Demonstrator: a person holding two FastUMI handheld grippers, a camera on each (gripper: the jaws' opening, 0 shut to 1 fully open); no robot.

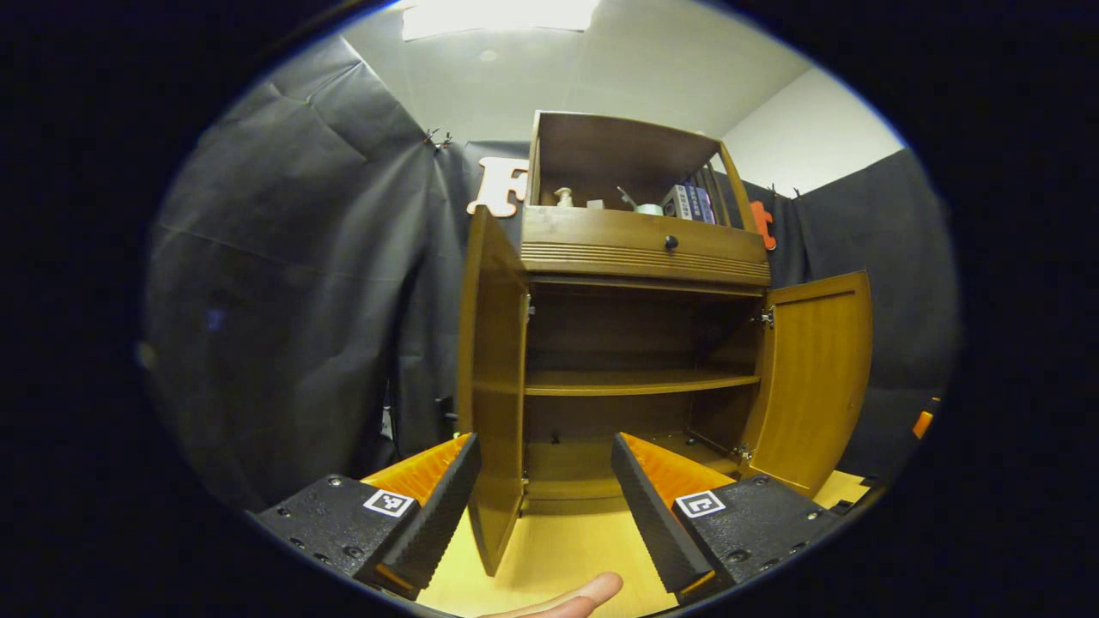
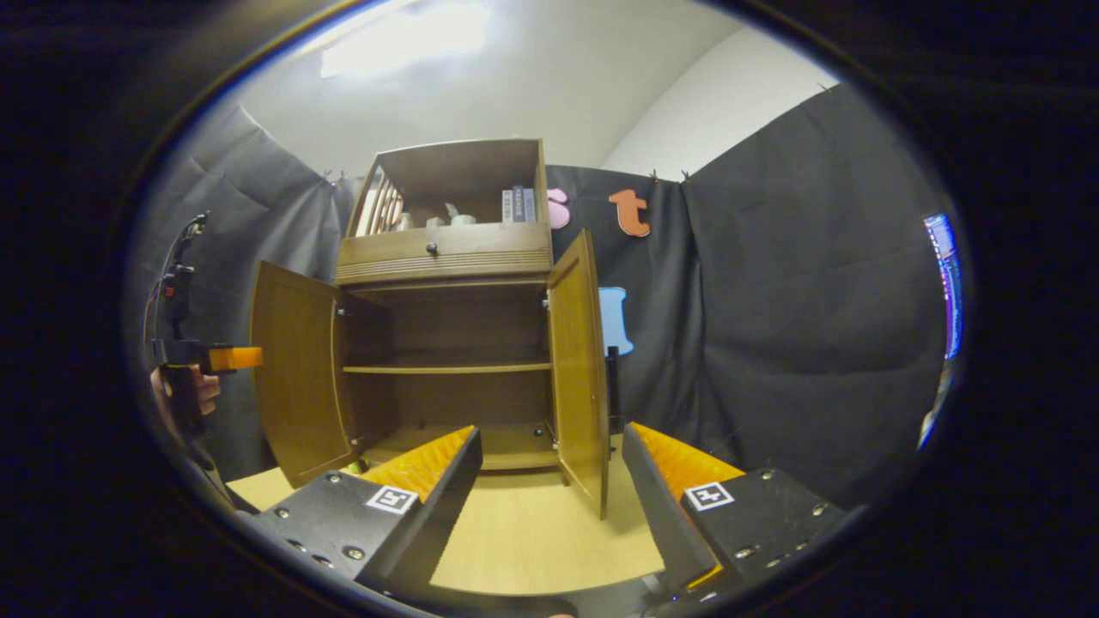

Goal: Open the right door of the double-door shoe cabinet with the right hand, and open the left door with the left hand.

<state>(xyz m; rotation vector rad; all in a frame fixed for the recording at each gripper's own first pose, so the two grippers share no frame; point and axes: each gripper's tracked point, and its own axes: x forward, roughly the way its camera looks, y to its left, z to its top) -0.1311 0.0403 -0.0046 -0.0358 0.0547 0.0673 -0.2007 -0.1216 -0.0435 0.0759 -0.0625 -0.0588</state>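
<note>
In the left gripper view the left claw (image 1: 541, 481) stands wide, holding nothing, and the free edge of the brown wooden left door (image 1: 494, 378) of the double-door shoe cabinet (image 1: 640, 257) hangs between its two fingers, touching neither as far as can be seen. A fingertip (image 1: 575, 596) shows at the near edge, over the pale wooden floor (image 1: 567, 541). In the right gripper view the right claw (image 2: 549, 481) is also spread wide and empty, with the brown wooden right door (image 2: 577, 360) swung out just beyond it, its lower corner near the gap. Both doors stand open, showing a bare inner shelf (image 2: 446, 369). Above is a drawer with a dark round knob (image 2: 432, 249), then an open top compartment holding books (image 2: 518, 204) and small pale items. At far left a hand (image 2: 204, 390) grips the left claw's body.
</note>
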